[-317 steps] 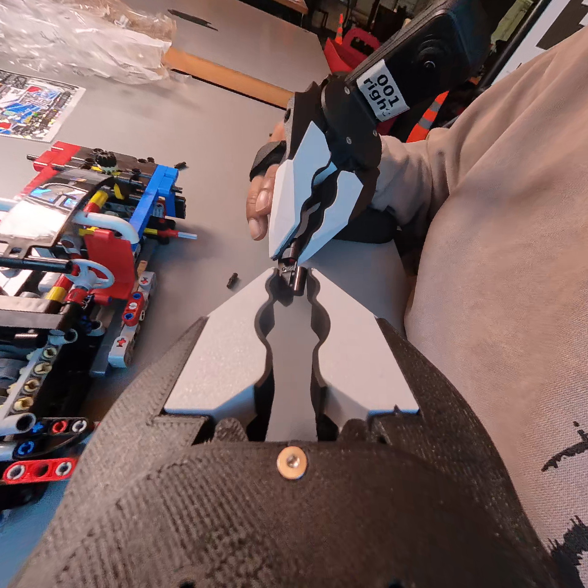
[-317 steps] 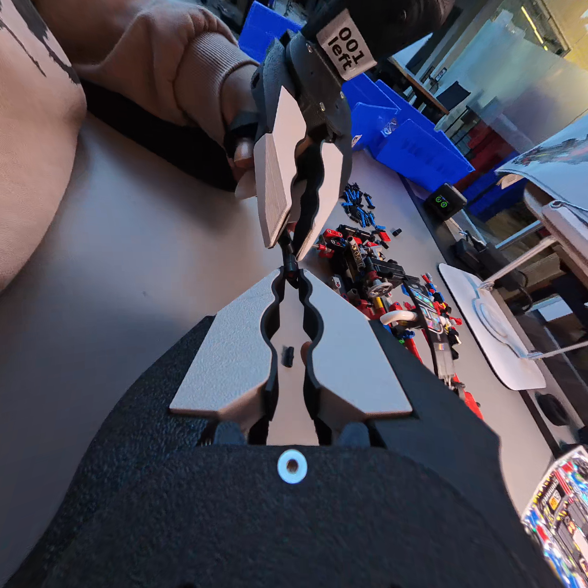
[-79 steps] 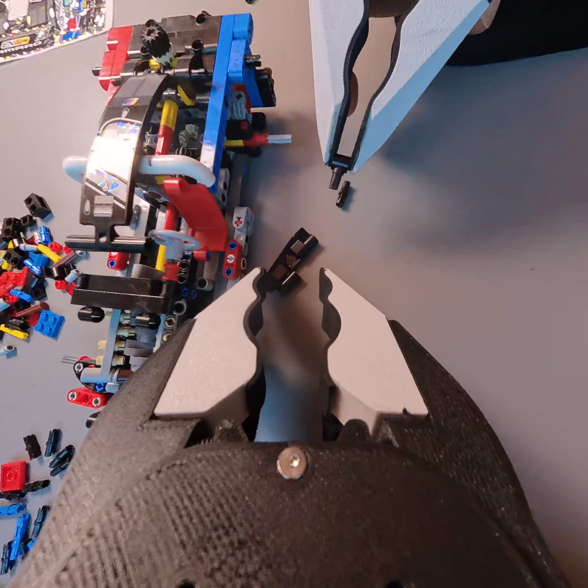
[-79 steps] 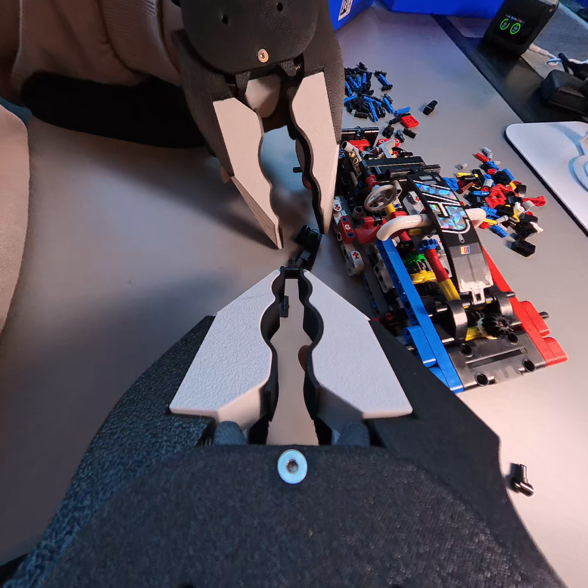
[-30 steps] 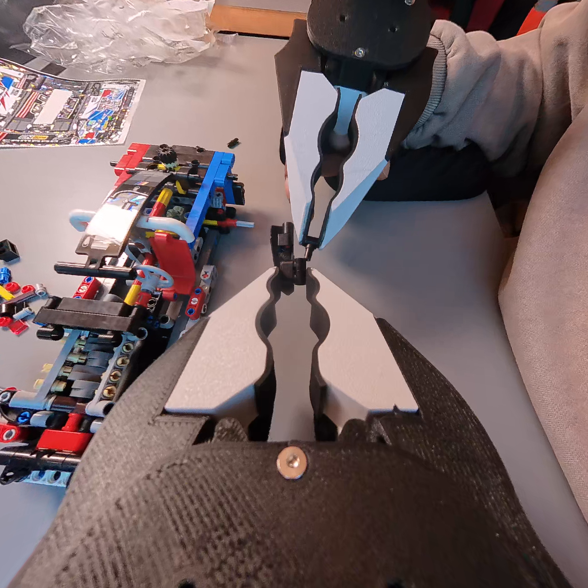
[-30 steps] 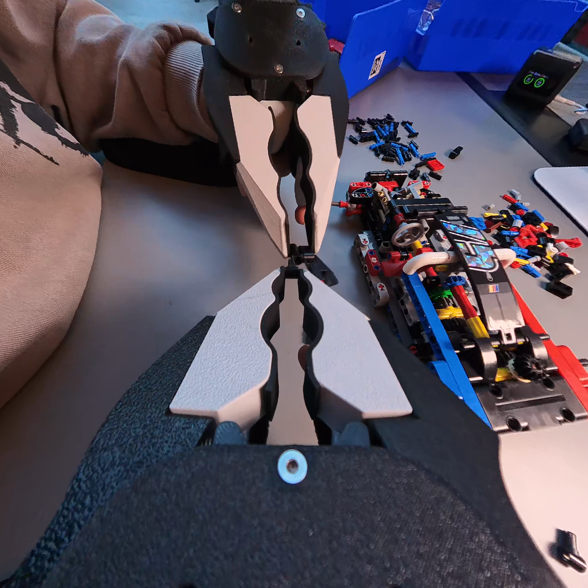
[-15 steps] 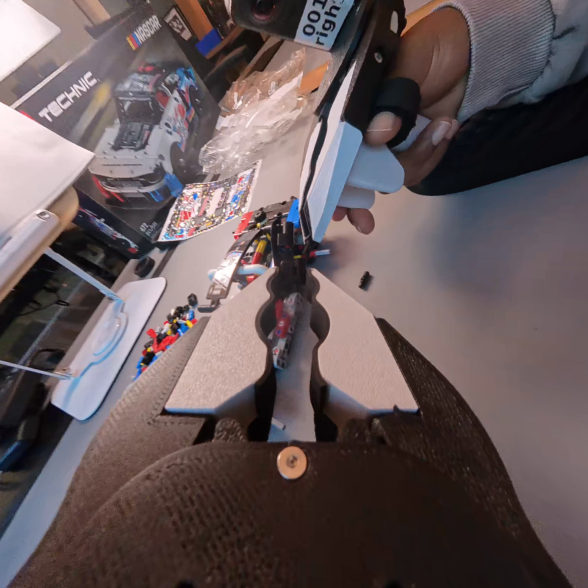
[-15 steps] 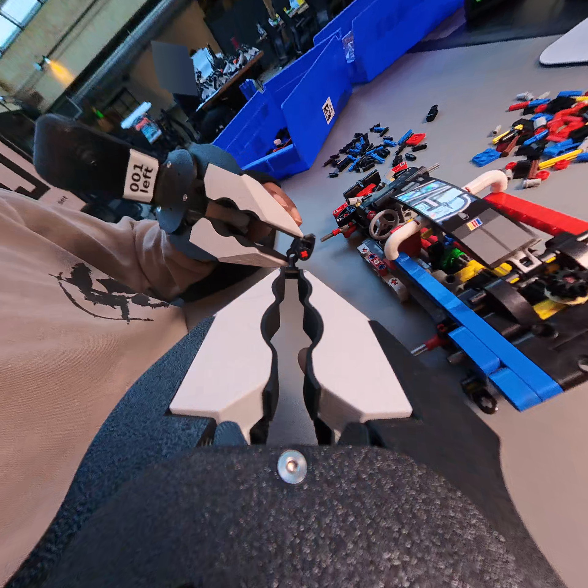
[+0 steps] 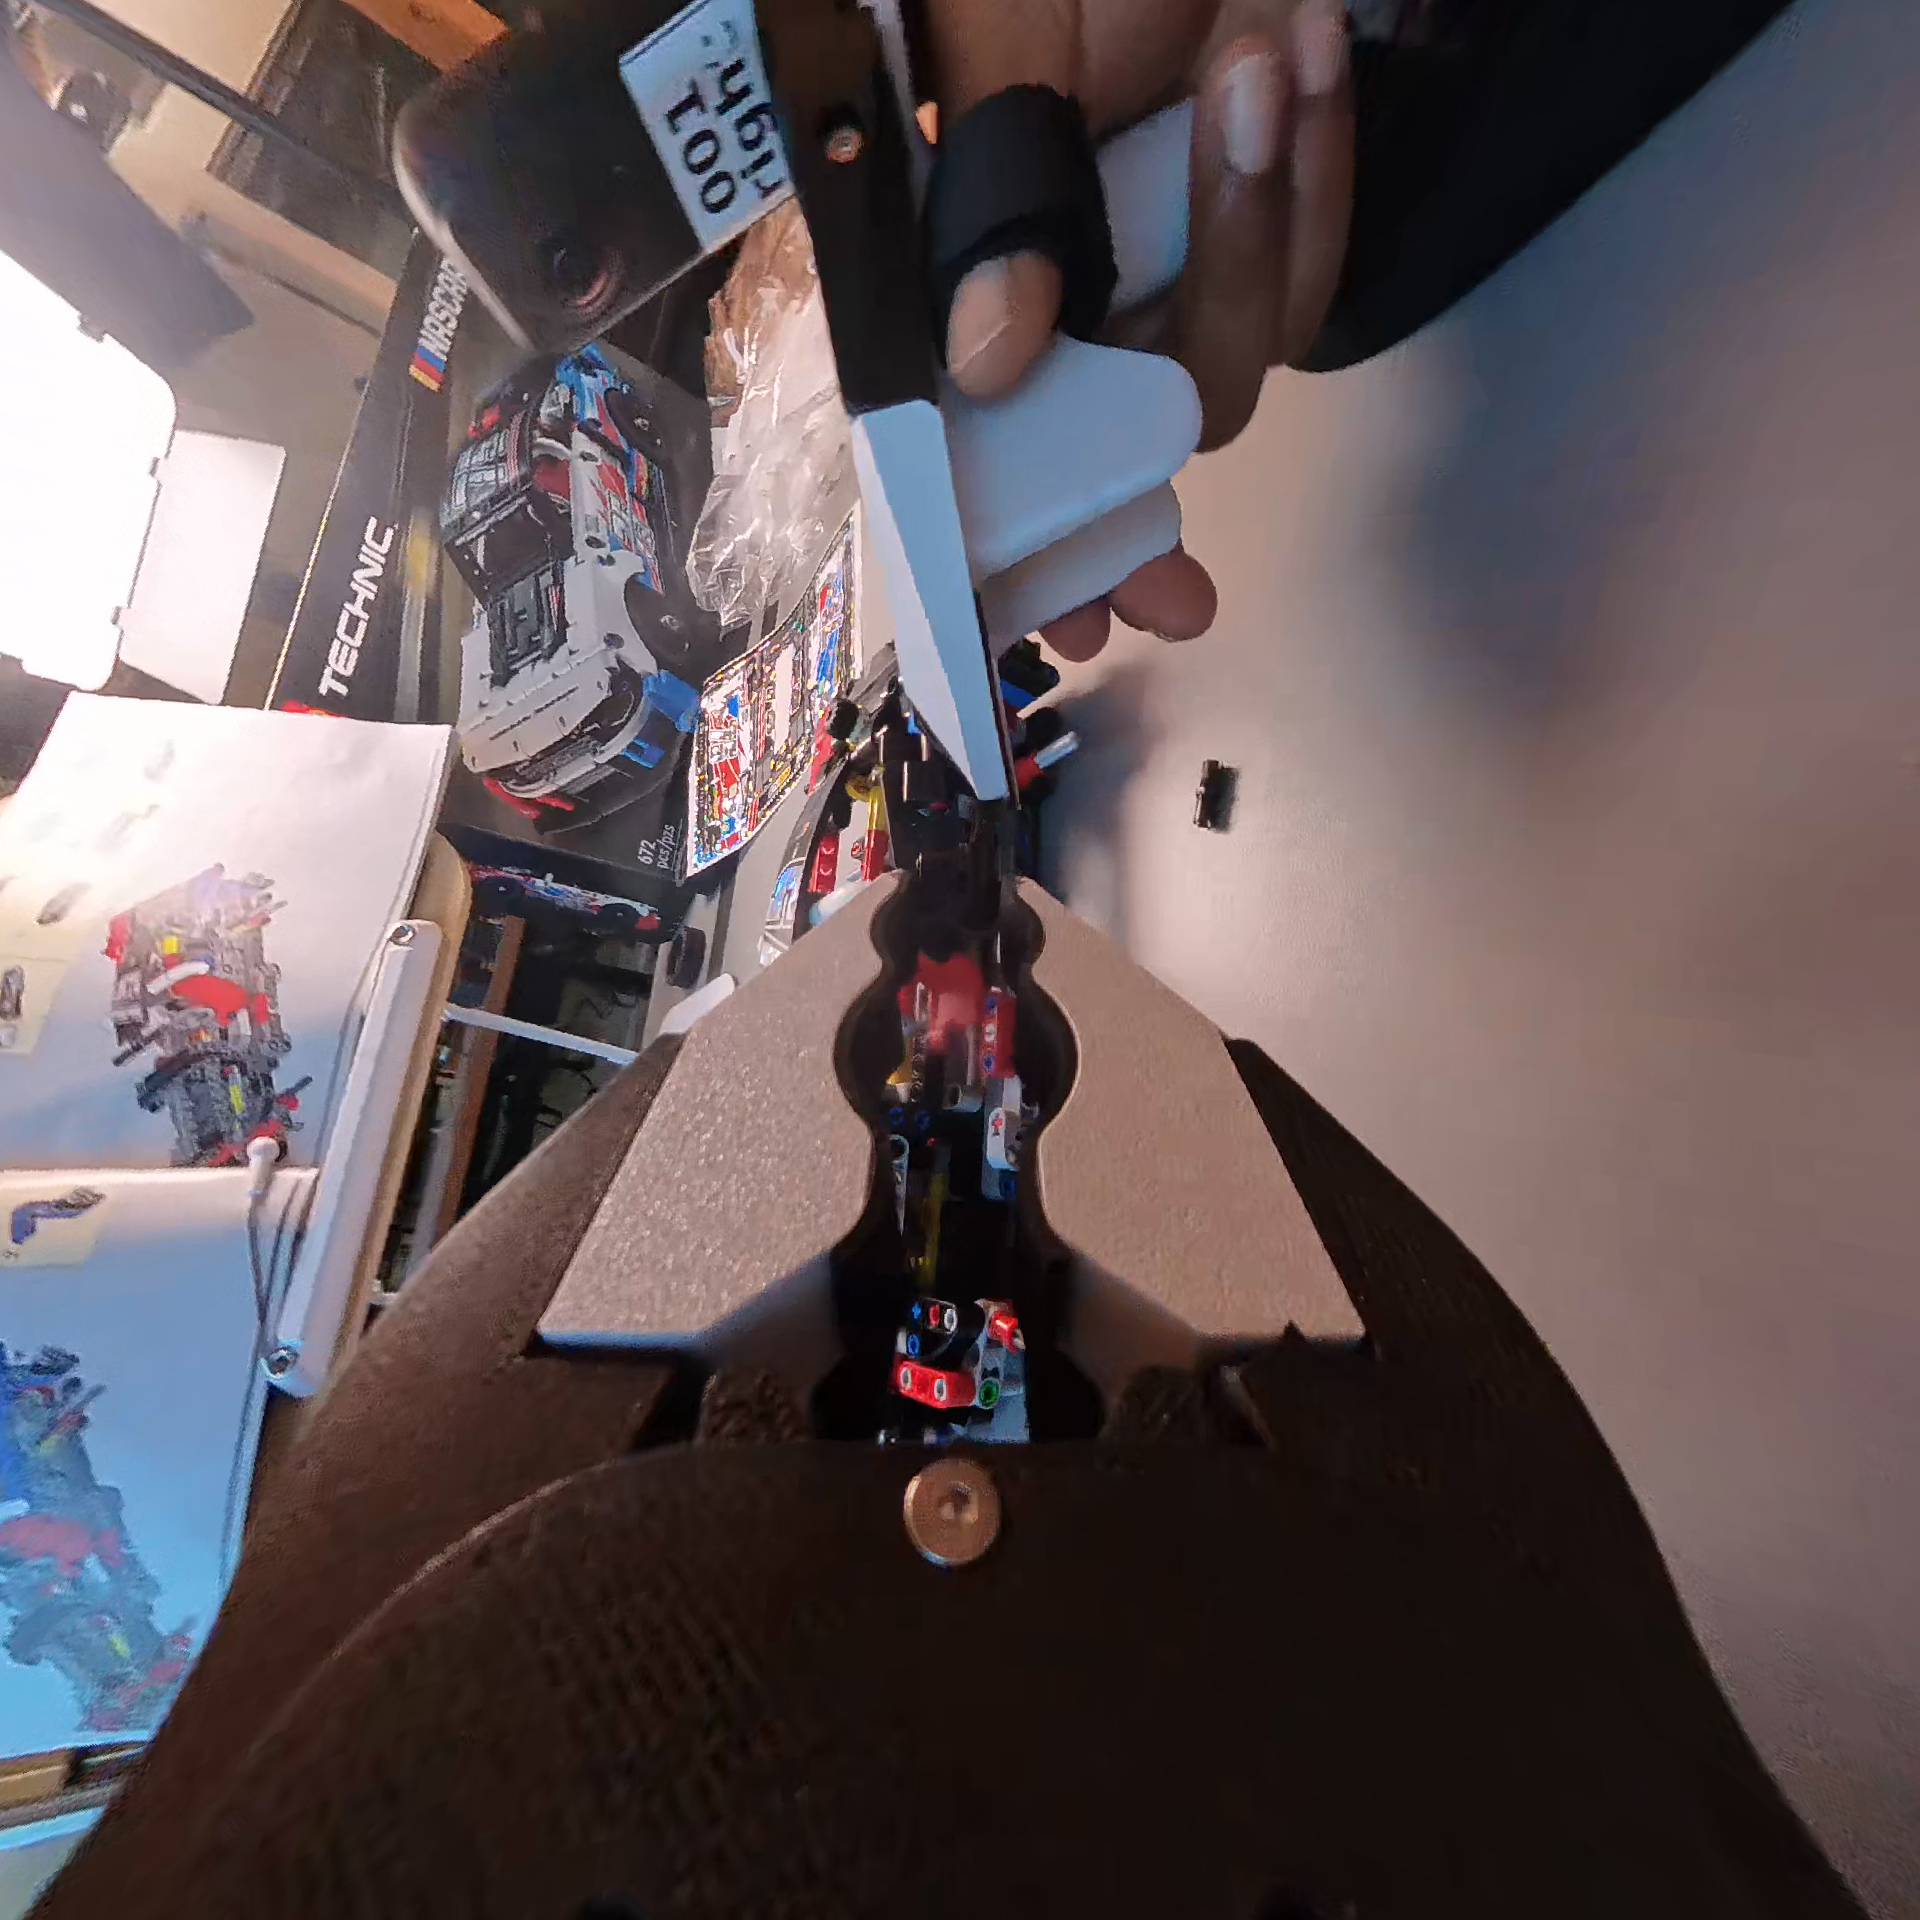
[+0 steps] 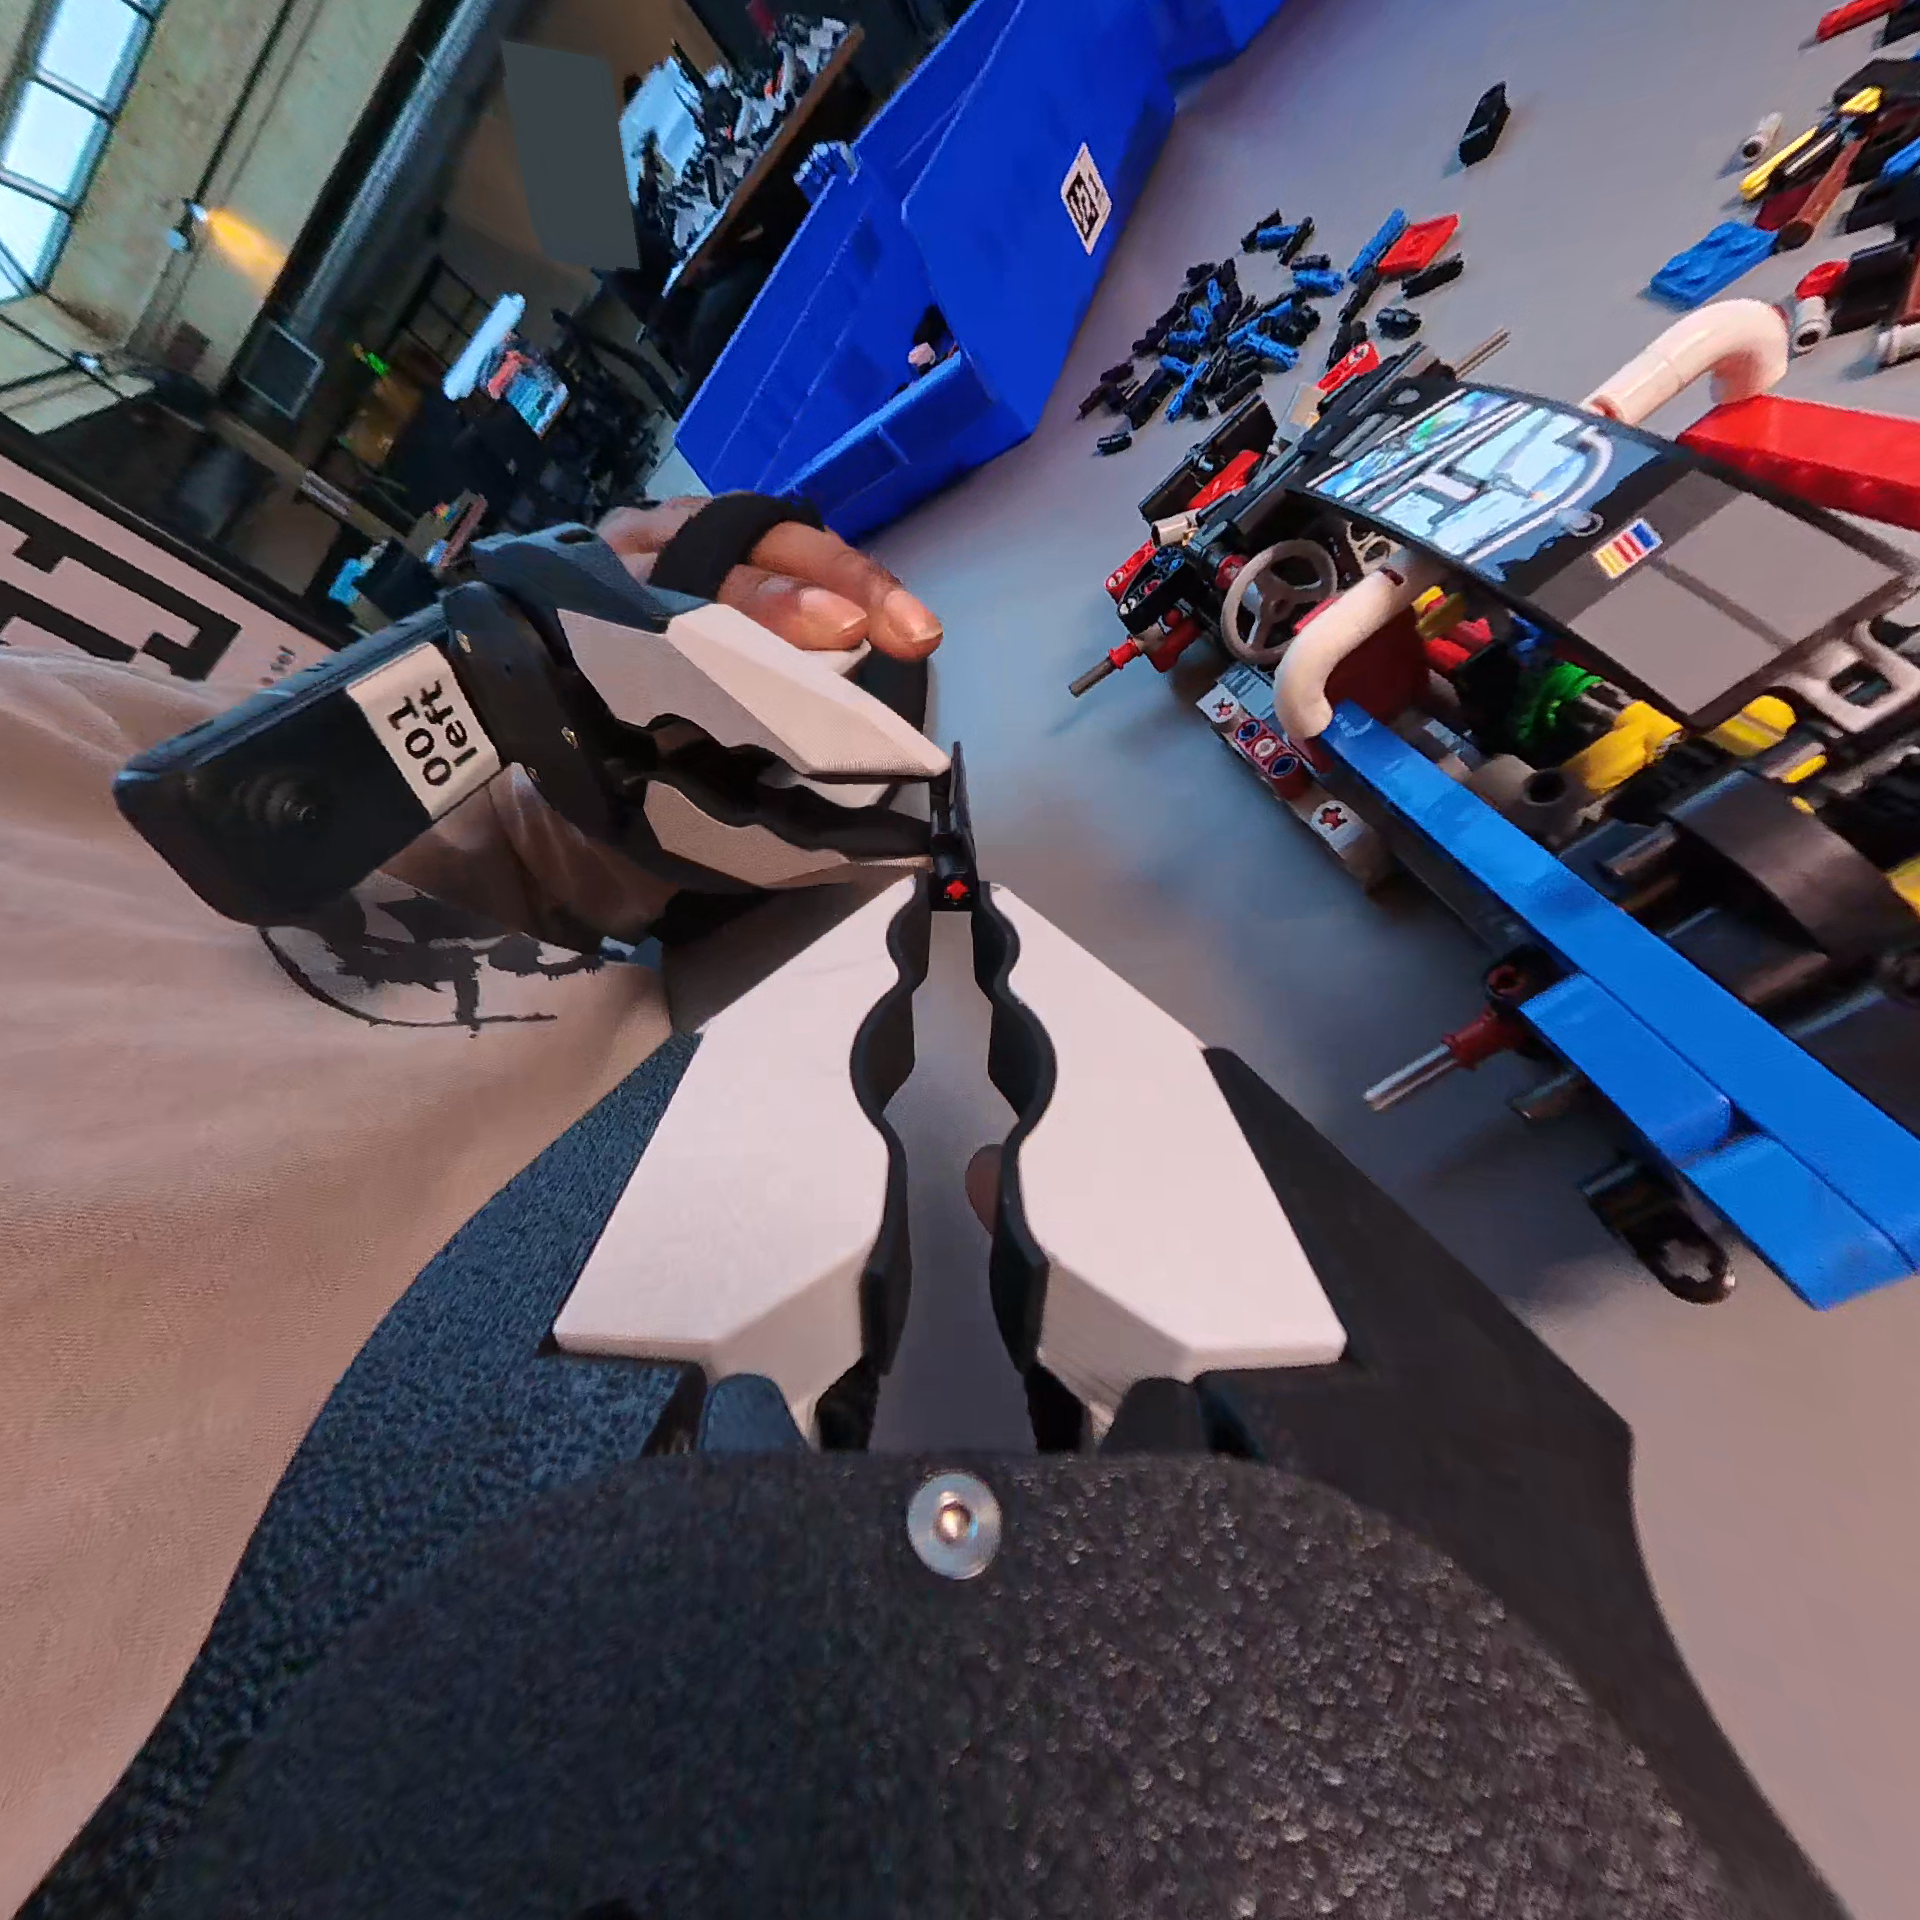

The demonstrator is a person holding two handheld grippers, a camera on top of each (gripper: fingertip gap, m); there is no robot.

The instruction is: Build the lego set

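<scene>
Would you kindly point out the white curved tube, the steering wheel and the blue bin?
white curved tube [image 10: 1704, 348]: right wrist view, top of its bend.
steering wheel [image 10: 1276, 601]: right wrist view, its hub.
blue bin [image 10: 997, 281]: right wrist view, its side wall.

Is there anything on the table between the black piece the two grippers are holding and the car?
Nothing visible. In the right wrist view, the black piece is pinched at the tips of the left gripper and right gripper, and the grey table is bare from there to the car.

It is a big workshop hall: blue bins [image 10: 935, 312] stand on the grey table [image 10: 1143, 831], with crowded workbenches [image 10: 748, 114] and tall windows [image 10: 52, 135] behind the bins.
</scene>
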